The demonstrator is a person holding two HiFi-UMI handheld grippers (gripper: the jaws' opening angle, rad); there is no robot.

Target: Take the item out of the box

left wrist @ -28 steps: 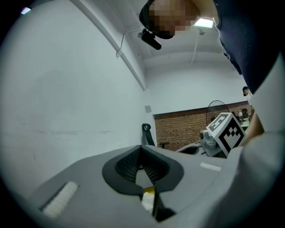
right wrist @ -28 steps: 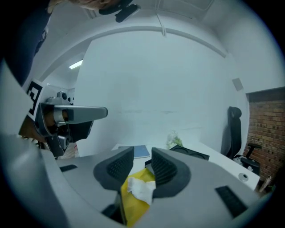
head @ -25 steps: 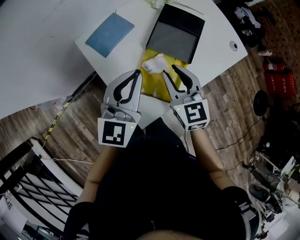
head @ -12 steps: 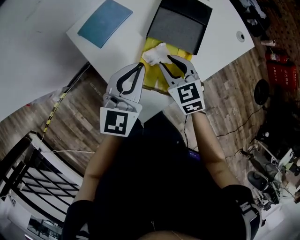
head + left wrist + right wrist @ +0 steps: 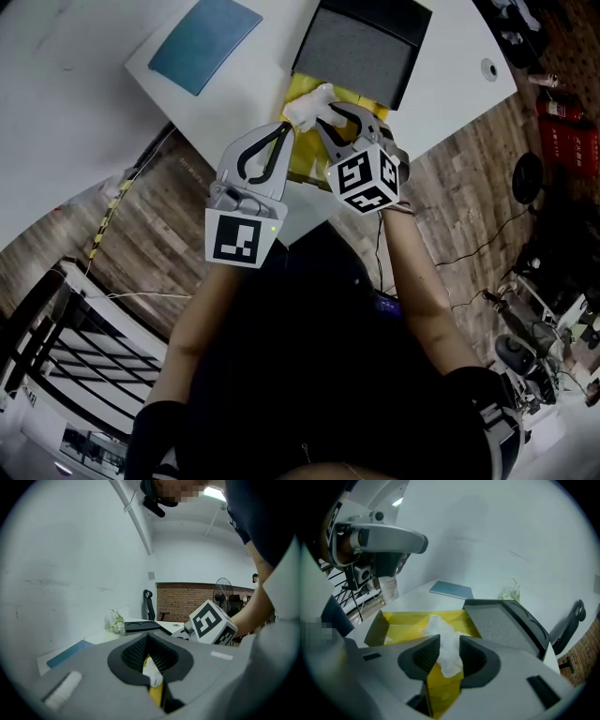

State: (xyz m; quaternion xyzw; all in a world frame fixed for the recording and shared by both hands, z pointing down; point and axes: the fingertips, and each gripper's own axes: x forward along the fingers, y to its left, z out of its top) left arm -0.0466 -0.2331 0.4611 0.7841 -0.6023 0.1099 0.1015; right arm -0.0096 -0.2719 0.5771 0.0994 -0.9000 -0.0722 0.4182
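claws come first, two of them, held out over the near corner of the surface (image 5: 441,94). the left claw (image 5: 283,129) is drawn together at its tips with nothing seen pinched there; it hovers above the near-left part of the box. the right claw (image 5: 450,645) stands a little apart, one pad on either side of the white wad (image 5: 439,626). the pads are at the wad's sides but have not squeezed it flat.

just under them sits one yellow box (image 5: 408,617), open at the top, close to that near corner. the single wad rises out of it, a crumpled peak above the rim and the rest down inside.

it looks like tissue or thin cloth. i judge it very light, soft and easily crushed, unlikely to slip but liable to tear or trail. the raised peak between the right pads seems the place to take hold, with a gentle pinch and a straight lift. the box looks light too and may come up with it unless steadied.

beyond the box, touching its far side, lies one black lid (image 5: 361,52) lined with grey foam. further off toward the left edge is one blue pad (image 5: 204,42). at the far edge stands one small pale plant (image 5: 509,592).
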